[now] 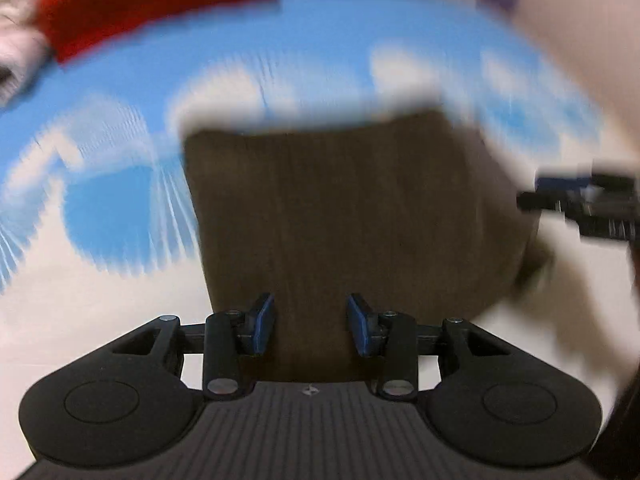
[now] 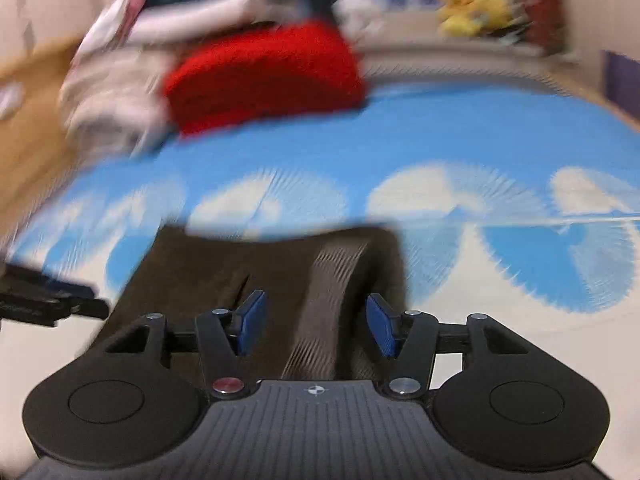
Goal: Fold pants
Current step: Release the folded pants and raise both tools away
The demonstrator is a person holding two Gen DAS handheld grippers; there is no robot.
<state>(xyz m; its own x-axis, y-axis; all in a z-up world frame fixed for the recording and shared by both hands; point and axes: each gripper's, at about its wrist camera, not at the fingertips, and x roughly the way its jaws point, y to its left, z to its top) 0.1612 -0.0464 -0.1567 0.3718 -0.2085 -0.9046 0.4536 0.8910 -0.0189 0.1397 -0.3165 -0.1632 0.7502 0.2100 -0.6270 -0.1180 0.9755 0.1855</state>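
The brown pants (image 1: 352,216) lie already folded into a compact rectangular bundle on the blue-and-white patterned mat (image 1: 120,216), directly ahead of both grippers. They look like soft, ribbed or corduroy-like cloth: light, limp, and likely to sag or slide open if lifted from a single point, so I judge the safest hold to be at the near corners or along the near folded edge, pinching all layers together rather than only the top one. The fabric should not slip much between the pads, and nothing about it is fragile.

The left gripper (image 1: 311,328) hovers over the near edge of the bundle with its blue pads spread and nothing between them; the cloth lies below, not pinched. The right gripper (image 2: 314,326) is likewise spread apart above the bundle, holding nothing.

The left wrist view shows the bundle as a flat, even rectangle and catches the right gripper at its right edge. The right wrist view alone reveals a lighter ribbed fold (image 2: 328,300) running up the bundle's top, and a dark slit beside it. It also shows more of the red folded garment (image 2: 264,76) and pale clothes (image 2: 116,96) stacked at the mat's far side, plus blurred clutter beyond
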